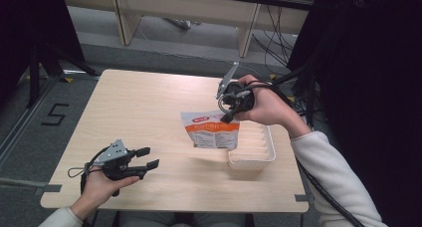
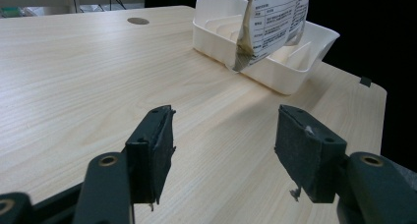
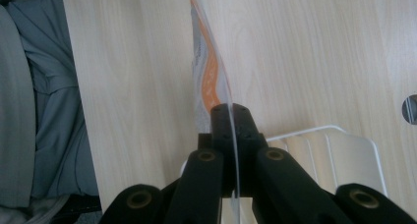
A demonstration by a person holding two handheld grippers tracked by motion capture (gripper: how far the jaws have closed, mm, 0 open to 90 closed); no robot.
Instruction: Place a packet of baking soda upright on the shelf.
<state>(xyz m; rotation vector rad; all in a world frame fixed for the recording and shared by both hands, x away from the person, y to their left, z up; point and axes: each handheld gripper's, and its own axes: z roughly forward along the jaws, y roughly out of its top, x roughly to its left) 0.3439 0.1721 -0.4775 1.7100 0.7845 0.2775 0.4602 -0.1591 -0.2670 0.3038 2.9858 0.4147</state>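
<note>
A: As the left gripper (image 1: 144, 163) rests low at the near-left corner of the table (image 1: 149, 102), well apart from the white tray (image 1: 253, 160), how do its jaws stand?

B: Apart, with nothing between them. In the left gripper view they frame bare wood, and the tray sits beyond them toward the table's far edge.

A: And the tray itself?

B: It stands near the table's right edge, a shallow white bin with slotted dividers. The slots I can see look empty.

A: Where is the pouch (image 1: 211, 129)?

B: Hanging at the tray's left end. The right gripper (image 1: 234, 112) has its jaws clamped together on the pouch's top edge; the right gripper view shows the thin orange-and-white film pinched edge-on between the pads. From the left gripper view the pouch's bottom corner hangs over the tray's near rim; whether it touches the rim I cannot tell.

A: So how far along is the work?

B: I'd judge it midway. The pouch is picked up and brought to the tray, but not seated in a slot. What is left, by my reading, is lowering it between two dividers and letting go.

A: Beyond the tray?

B: Only bare table, then floor and cables.
</note>
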